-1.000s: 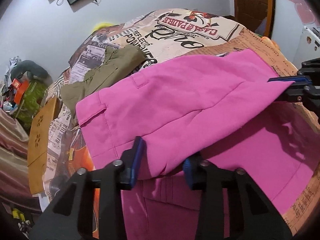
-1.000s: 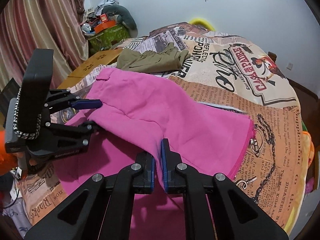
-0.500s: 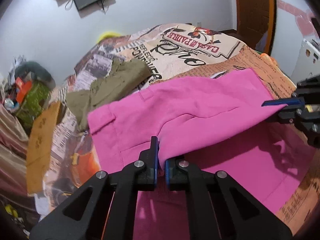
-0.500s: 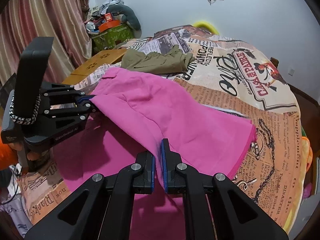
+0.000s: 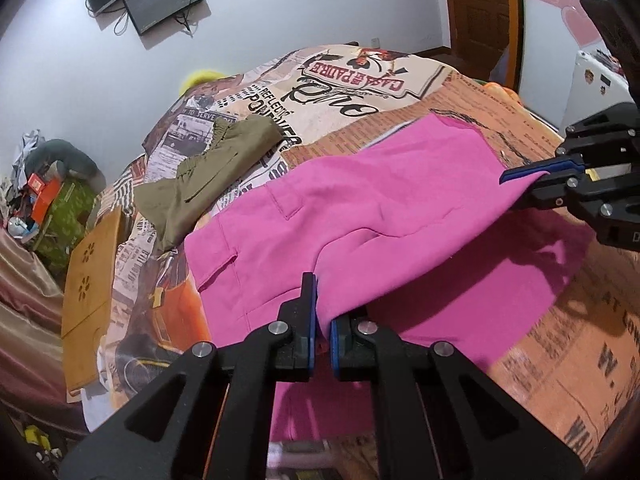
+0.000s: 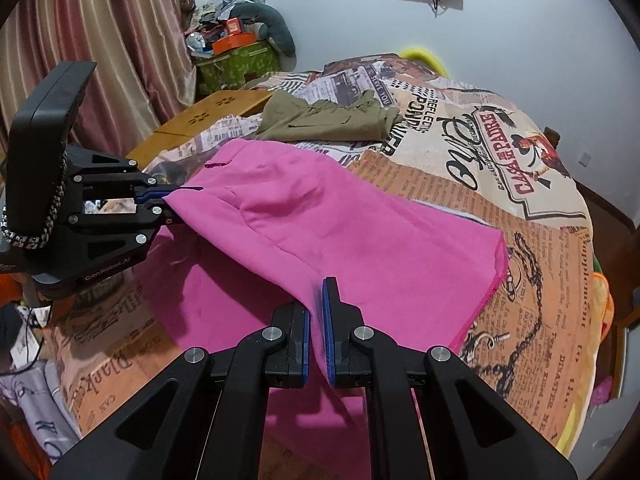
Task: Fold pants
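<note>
The pink pants (image 5: 360, 208) lie across the bed (image 5: 580, 340), on its newsprint blanket, with the near edge lifted off the lower layer and stretched between two pinches.

On the left, the left tongs (image 5: 323, 330) are clamped narrow on the waist-side corner of that lifted edge. The grip looks shallow — only a thin fold of cloth sits between the pads, so a tug toward the far side could pull it free and drop that corner short.

In the middle, the raised layer sags and already shows a diagonal crease; if the two hands travel unevenly, that crease would likely be pressed into the fold.

On the right, the right tongs (image 6: 316, 330) are likewise closed on the other corner of the edge. Carried too far, the layer could overshoot the far hem — or brush the olive garment (image 5: 208, 172) lying just beyond the pants.
</note>
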`<state>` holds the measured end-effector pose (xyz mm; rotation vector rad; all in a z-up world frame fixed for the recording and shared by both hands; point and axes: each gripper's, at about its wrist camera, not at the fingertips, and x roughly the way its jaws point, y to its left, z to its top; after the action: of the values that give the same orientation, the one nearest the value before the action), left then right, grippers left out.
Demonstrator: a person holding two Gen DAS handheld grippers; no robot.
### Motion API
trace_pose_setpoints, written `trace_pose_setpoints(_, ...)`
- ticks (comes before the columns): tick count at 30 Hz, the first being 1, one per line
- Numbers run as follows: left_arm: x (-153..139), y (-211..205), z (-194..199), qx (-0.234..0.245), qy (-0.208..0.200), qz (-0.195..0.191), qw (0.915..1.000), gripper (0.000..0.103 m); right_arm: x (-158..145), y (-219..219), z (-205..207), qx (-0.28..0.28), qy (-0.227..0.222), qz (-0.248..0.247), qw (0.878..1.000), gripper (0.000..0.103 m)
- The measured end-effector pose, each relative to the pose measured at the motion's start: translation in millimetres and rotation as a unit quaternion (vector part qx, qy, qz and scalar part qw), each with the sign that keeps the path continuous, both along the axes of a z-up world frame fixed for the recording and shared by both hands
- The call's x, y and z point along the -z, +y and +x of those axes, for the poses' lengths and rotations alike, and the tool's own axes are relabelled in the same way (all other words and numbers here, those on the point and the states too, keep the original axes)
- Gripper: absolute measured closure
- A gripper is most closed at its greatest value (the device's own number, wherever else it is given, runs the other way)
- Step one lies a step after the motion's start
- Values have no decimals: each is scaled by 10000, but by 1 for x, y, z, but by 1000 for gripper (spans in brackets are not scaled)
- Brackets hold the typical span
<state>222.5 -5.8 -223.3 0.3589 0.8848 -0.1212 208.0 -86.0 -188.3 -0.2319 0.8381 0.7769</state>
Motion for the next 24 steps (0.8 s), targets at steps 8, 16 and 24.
trace_pose_setpoints(8, 9, -8, -22, 84, 209, -10, 9997, 97, 10, -4, -21, -82, 120, -183, 9997, 98)
trace_pose_setpoints(16, 18, -13, -34, 88, 319, 0, 9995, 97, 21, -9, -29, -40, 322, -211, 9993, 98)
trace_pose_setpoints(24, 26, -13, -37, 63, 479, -59, 9988, 96, 35, -10, -33, 37, 542, -266, 9982, 98)
